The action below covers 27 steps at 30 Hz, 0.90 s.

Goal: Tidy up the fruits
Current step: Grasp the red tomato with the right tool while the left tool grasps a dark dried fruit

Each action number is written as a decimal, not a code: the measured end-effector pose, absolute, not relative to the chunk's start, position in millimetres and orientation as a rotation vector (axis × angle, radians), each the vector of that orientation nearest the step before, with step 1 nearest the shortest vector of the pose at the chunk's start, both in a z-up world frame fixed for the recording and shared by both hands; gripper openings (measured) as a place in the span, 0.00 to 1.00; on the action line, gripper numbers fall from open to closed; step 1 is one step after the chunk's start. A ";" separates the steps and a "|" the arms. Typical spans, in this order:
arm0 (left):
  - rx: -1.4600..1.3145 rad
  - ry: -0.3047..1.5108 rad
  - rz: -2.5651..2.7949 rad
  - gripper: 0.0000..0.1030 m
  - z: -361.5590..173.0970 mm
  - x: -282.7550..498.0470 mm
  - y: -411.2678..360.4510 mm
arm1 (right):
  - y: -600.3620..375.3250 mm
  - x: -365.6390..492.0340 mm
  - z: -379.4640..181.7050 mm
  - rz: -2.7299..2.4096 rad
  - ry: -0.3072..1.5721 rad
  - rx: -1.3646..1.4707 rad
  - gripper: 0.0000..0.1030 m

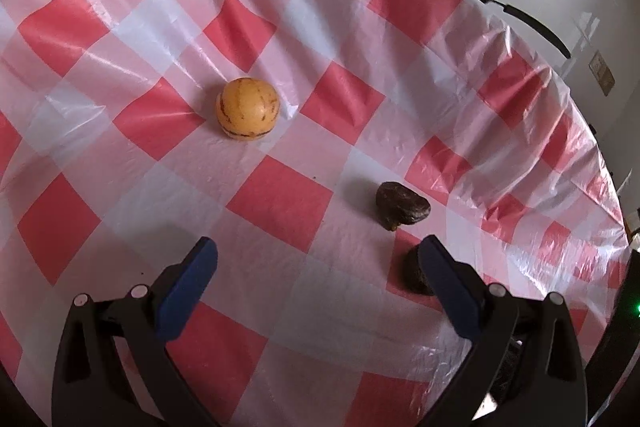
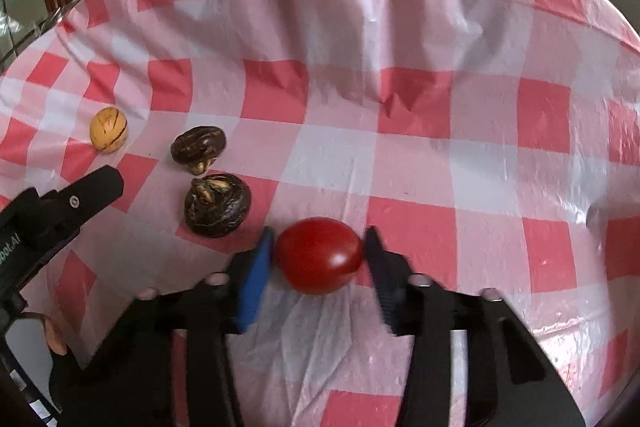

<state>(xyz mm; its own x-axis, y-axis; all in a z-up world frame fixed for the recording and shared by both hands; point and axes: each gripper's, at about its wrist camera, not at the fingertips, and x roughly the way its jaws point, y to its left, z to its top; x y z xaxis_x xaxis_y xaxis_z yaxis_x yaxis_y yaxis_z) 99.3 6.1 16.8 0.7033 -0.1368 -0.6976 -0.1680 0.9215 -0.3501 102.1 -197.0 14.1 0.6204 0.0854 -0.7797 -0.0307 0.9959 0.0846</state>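
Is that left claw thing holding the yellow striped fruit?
No, the left gripper stands open and empty, with the yellow fruit lying apart on the tablecloth.

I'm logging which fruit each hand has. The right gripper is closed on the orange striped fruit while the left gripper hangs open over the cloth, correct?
Not quite: the right gripper is closed on the red tomato, as the right wrist view shows. The orange striped fruit lies untouched on the cloth. The left gripper does hang open.

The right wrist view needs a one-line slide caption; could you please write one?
Right gripper shut on a red tomato on the checked tablecloth, beside two dark wrinkled fruits.
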 end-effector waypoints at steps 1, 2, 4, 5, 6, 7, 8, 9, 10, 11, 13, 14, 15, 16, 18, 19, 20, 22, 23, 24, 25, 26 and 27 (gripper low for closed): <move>-0.389 0.797 0.011 0.98 17.3 99.2 2.9 | -204.0 100.9 13.7 0.063 0.893 0.103 0.37; -0.375 0.795 0.006 0.98 18.0 98.7 0.7 | -209.0 100.5 15.0 0.061 0.885 0.130 0.37; -0.340 0.793 -0.006 0.98 20.0 98.3 -4.8 | -231.6 93.3 16.8 0.041 0.833 0.258 0.37; -0.327 0.792 -0.013 0.98 21.2 98.3 -7.1 | -239.4 91.7 16.2 0.029 0.821 0.301 0.38; -0.314 0.791 -0.018 0.98 22.2 98.1 -9.6 | -247.4 91.5 14.5 0.019 0.816 0.343 0.38; -0.299 0.788 -0.025 0.98 23.7 97.6 -12.7 | -258.3 91.0 11.6 0.008 0.806 0.405 0.38; -0.288 0.786 -0.037 0.98 25.0 97.7 -15.9 | -263.2 91.3 11.3 -0.001 0.796 0.432 0.38; -0.279 0.790 -0.050 0.98 25.8 98.5 -18.9 | -266.6 90.6 11.8 -0.013 0.780 0.443 0.38; -0.274 0.797 -0.064 0.98 26.2 99.2 -22.4 | -267.8 91.5 13.8 -0.021 0.769 0.449 0.38; -0.273 0.802 -0.074 0.98 26.7 99.0 -25.3 | -269.3 91.8 15.7 -0.031 0.759 0.453 0.38; -0.261 0.823 -0.099 0.97 28.7 103.1 -33.8 | -274.5 93.4 17.7 -0.056 0.750 0.466 0.38; -0.248 0.836 -0.111 0.91 28.0 105.8 -39.2 | -277.2 92.6 18.6 -0.068 0.749 0.468 0.38; -0.228 0.847 -0.114 0.85 27.4 108.6 -45.1 | -279.8 91.4 19.0 -0.080 0.746 0.466 0.38; -0.190 0.857 -0.106 0.83 26.3 113.2 -53.2 | -281.3 91.2 19.8 -0.092 0.740 0.462 0.38; -0.126 0.875 -0.100 0.78 22.5 123.0 -67.4 | -284.9 91.3 20.5 -0.109 0.733 0.461 0.38; -0.103 0.888 -0.098 0.76 20.3 128.4 -73.0 | -287.2 91.3 20.6 -0.112 0.732 0.466 0.38; -0.089 0.900 -0.099 0.75 18.7 133.5 -77.2 | -289.6 91.2 20.3 -0.112 0.732 0.474 0.38; -0.078 0.915 -0.091 0.75 16.5 141.6 -82.1 | -294.1 89.8 19.2 -0.110 0.734 0.490 0.38; -0.064 0.921 -0.083 0.74 15.4 144.7 -84.3 | -294.3 90.3 18.8 -0.111 0.734 0.493 0.38; -0.050 0.924 -0.079 0.74 14.6 146.5 -86.3 | -293.6 90.5 18.7 -0.111 0.734 0.492 0.38; -0.026 0.925 -0.075 0.74 13.6 148.3 -89.8 | -291.8 92.3 18.5 -0.109 0.737 0.487 0.38; -0.011 0.925 -0.075 0.74 12.6 150.0 -93.1 | -290.8 92.9 18.7 -0.107 0.739 0.485 0.38; 0.007 0.922 -0.084 0.74 11.7 150.7 -96.5 | -290.3 92.5 19.0 -0.106 0.740 0.483 0.38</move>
<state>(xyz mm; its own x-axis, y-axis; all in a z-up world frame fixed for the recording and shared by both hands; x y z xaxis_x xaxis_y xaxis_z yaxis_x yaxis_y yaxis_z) 150.7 -96.5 11.7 0.6014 -0.0698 -0.7959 0.0754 0.9967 -0.0304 92.5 -290.3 19.0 0.7387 0.0747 -0.6699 0.2599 0.8855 0.3853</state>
